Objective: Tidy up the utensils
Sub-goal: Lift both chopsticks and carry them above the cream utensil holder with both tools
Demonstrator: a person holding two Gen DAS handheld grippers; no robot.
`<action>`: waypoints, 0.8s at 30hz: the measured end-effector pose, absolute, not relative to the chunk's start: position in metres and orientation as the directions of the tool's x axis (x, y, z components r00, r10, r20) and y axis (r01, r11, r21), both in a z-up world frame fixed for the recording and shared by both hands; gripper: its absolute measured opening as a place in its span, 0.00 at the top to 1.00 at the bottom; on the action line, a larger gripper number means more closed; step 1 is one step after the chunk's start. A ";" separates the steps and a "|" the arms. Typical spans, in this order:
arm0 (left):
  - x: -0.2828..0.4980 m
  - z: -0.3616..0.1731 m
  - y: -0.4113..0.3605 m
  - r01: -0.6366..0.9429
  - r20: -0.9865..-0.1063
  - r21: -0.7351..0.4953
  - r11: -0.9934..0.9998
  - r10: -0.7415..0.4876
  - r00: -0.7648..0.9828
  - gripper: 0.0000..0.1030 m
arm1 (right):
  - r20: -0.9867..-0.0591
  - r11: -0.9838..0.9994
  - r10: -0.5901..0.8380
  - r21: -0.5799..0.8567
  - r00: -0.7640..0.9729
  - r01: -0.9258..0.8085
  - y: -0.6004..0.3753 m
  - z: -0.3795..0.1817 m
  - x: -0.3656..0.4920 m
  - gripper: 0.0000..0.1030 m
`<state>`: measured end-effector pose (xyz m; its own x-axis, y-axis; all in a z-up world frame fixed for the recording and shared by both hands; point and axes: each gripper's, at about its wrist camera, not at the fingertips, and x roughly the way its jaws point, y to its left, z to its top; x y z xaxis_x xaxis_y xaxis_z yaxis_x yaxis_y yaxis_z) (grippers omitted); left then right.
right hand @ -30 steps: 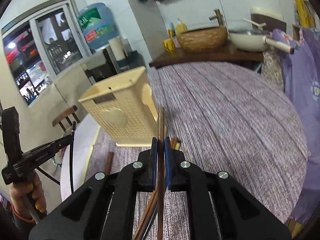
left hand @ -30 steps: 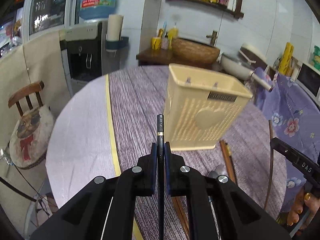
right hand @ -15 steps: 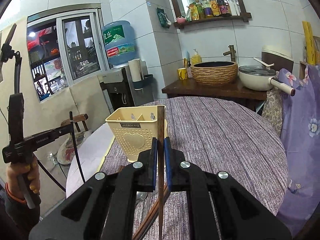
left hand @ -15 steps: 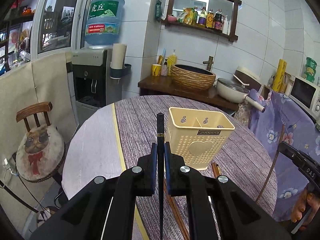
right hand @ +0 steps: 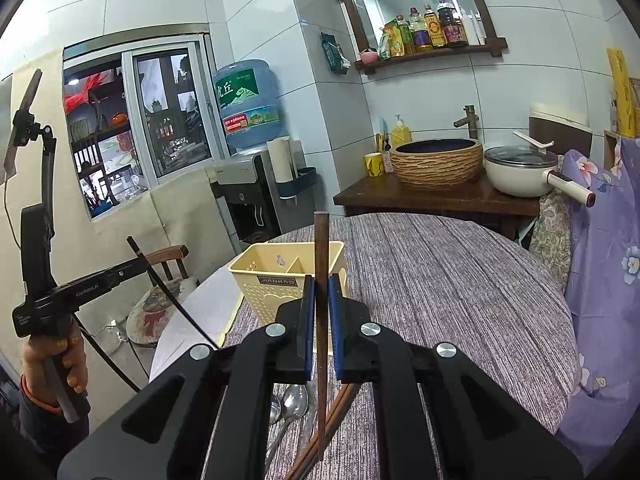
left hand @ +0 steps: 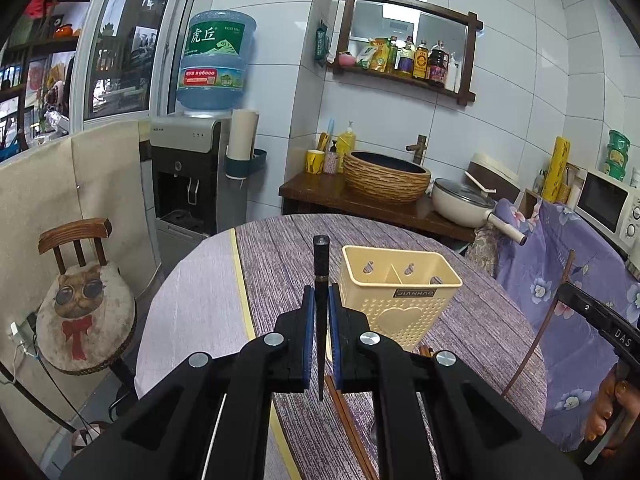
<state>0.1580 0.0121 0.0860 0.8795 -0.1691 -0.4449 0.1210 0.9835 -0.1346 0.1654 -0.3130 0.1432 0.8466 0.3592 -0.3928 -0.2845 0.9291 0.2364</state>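
Jaws on both grippers clamped: L gripper (left hand: 319,312) on black chopstick (left hand: 321,276), R gripper (right hand: 320,300) on brown chopstick (right hand: 321,264), each held upright, prob. for dropping tip-first into cream holder (left hand: 394,300) on table (right hand: 440,272). Vs earlier: both lifted higher, holder now seen further below.

Round purple-clothed table (left hand: 472,320) with cream utensil caddy (left hand: 398,300), spoons (right hand: 290,404), chopsticks (right hand: 340,404)

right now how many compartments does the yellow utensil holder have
2, split by one divider across the utensil holder: one compartment on the left, one compartment on the right. Both look empty, though their bottoms are hidden.
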 end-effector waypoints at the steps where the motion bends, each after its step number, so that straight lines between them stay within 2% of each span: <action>1: 0.158 0.088 0.012 0.120 -0.441 -0.132 0.984 -0.167 0.882 0.92 | -0.393 0.929 0.360 0.236 0.846 -0.285 -0.313 0.144 0.167 0.92; 14: 0.176 0.126 0.015 0.157 -0.411 -0.141 0.978 -0.202 0.889 0.92 | -0.384 0.910 0.401 0.274 0.832 -0.312 -0.310 0.164 0.191 0.92; 24: 0.197 0.208 -0.001 0.218 -0.302 -0.156 0.963 -0.256 0.918 0.92 | -0.287 0.894 0.419 0.295 0.862 -0.337 -0.301 0.238 0.236 0.92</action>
